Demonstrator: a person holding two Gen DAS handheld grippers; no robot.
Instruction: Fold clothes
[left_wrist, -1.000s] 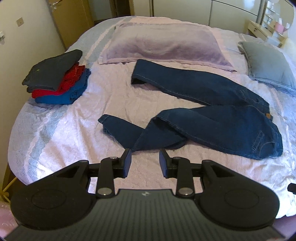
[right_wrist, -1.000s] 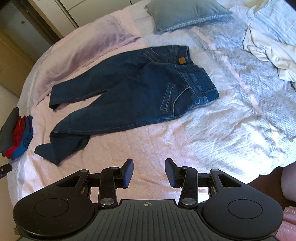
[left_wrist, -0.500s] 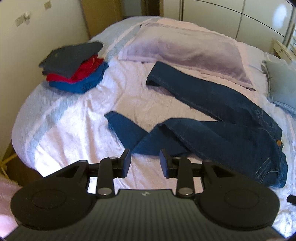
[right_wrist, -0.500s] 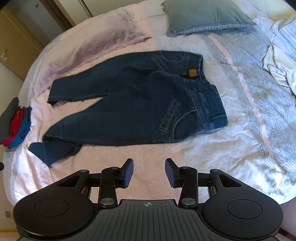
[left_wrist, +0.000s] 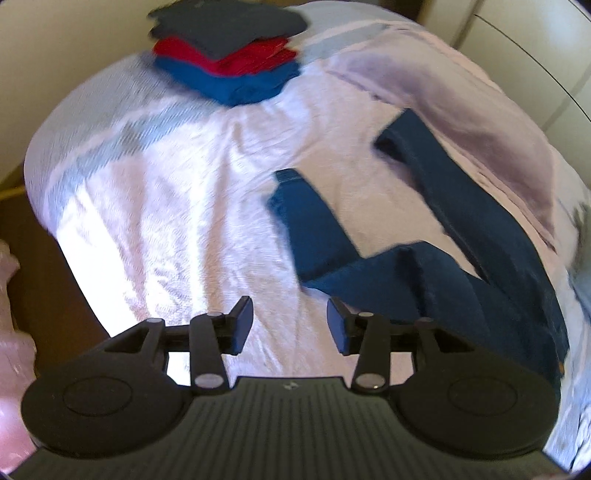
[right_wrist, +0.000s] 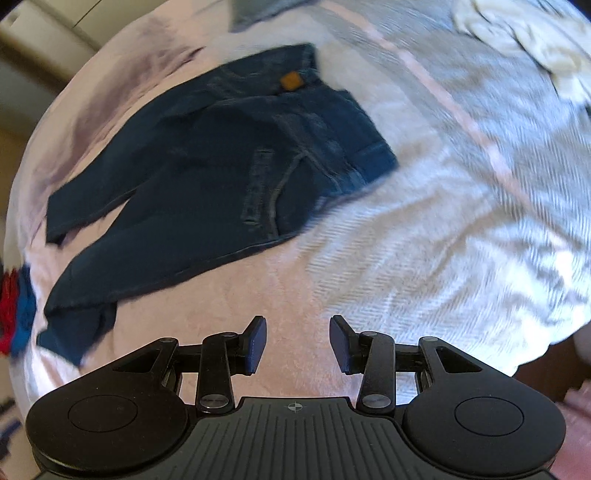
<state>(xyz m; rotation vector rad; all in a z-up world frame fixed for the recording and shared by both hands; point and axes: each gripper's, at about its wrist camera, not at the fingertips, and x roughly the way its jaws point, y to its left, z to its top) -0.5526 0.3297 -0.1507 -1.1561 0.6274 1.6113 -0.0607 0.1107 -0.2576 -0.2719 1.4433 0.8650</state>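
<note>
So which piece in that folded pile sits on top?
The dark grey one; the red piece lies under it and the blue piece at the bottom.

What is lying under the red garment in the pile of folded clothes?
In the pile of folded clothes, a blue folded garment lies under the red garment, resting on the bedspread. Only its edges show; whether anything lies beneath it stays hidden.

A bed (left_wrist: 155, 192) with a pale pink, wrinkled cover fills both views, a lilac pillow (left_wrist: 480, 122) at two o'clock on it; a cream wall (left_wrist: 55, 55) stands at ten o'clock, white wardrobe doors (left_wrist: 535, 44) at one o'clock, bright light on the bedding
</note>
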